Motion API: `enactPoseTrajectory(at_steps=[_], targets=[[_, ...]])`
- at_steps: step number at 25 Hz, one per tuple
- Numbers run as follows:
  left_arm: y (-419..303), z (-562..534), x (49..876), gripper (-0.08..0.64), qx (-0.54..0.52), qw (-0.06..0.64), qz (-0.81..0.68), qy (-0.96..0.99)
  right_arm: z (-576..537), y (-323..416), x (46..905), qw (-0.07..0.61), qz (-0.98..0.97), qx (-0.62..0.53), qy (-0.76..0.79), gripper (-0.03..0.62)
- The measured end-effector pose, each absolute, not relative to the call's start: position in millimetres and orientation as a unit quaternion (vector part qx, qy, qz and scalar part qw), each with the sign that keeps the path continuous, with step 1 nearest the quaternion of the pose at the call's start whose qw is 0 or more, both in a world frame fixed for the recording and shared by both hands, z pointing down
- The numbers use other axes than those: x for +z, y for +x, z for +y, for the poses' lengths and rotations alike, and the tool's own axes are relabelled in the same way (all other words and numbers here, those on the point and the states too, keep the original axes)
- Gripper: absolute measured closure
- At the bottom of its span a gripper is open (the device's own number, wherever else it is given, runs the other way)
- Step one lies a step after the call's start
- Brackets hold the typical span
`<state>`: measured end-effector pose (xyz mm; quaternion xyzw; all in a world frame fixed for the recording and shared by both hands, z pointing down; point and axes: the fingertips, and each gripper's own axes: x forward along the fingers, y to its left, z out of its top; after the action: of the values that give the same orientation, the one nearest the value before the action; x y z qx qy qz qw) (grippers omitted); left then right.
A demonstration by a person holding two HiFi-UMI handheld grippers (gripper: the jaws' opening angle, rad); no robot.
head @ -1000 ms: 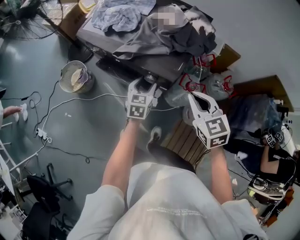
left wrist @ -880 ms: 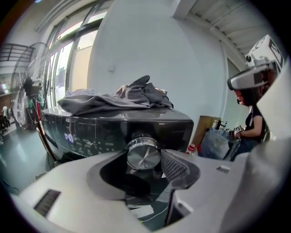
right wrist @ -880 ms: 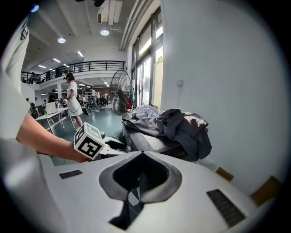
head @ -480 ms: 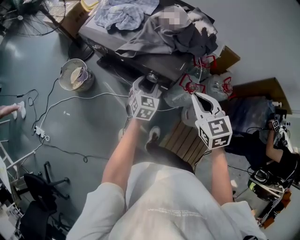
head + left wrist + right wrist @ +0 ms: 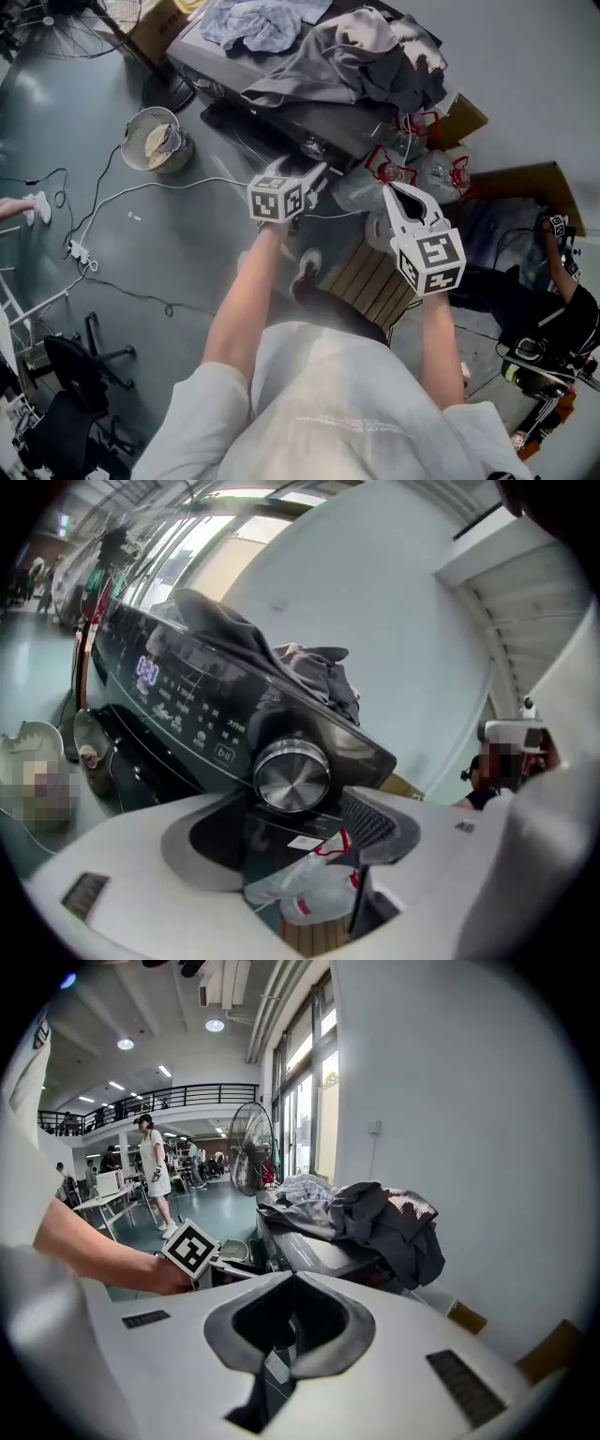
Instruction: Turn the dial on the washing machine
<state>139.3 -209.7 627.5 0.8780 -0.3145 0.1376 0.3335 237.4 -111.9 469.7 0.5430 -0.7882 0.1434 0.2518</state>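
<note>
– Rolling is the big change: against the head view of a second ago, the left gripper (image 5: 289,836) is now sitting turned about its own axis. Its marker cube (image 5: 277,199) is showing another face, and its jaws have just been opening. The right gripper (image 5: 292,1283) is looking unmoved.

– So which step is the person working on?

– They are handling the dial (image 5: 292,775). It is sitting at the right end of the sloping control panel (image 5: 178,700) on the washing machine (image 5: 323,127). The left gripper view is showing it just beyond the spread jaws, centred between them, with neither pad touching it. A roll followed by an opening is reading to me like a twist being finished and the knob being let go.

– What is the next move calling for?

– If more turn is wanted, the left gripper is going to need to roll back, ease forward until the pads are flanking the metal rim, close, and twist again. Otherwise it is only needing to draw straight back.

– And the right gripper?

– It is hanging to the right of the dial, jaws pressed together on nothing, taking no part.

– Counting left to right?

– One round waste basket (image 5: 155,141) on the floor, one left gripper, one dial, and one washing machine carrying one heap of clothes (image 5: 347,56). Then one right gripper, and at least two clear bags with red handles (image 5: 427,173) beside the machine.
</note>
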Motion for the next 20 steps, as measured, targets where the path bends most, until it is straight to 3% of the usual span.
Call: enactPoseTrajectory(at_steps=[8,10,12,20], targets=[[142,-217,618,0.259,0.099,0.351,-0.334,0.869,-109,231,471,0.255,-0.788,0.148,0.541,0.576],[139,-220,619,0.304,0.1,0.356,-0.343,0.864,-109,232,471,0.255,-0.786,0.149,0.543,0.577],[138,-220,619,0.305,0.104,0.35,-0.348,0.863,-108,233,472,0.256,-0.786,0.148,0.543,0.577],[143,-219,619,0.308,0.218,0.193,-0.356,0.888,-105,231,472,0.259,-0.786,0.148,0.541,0.577]])
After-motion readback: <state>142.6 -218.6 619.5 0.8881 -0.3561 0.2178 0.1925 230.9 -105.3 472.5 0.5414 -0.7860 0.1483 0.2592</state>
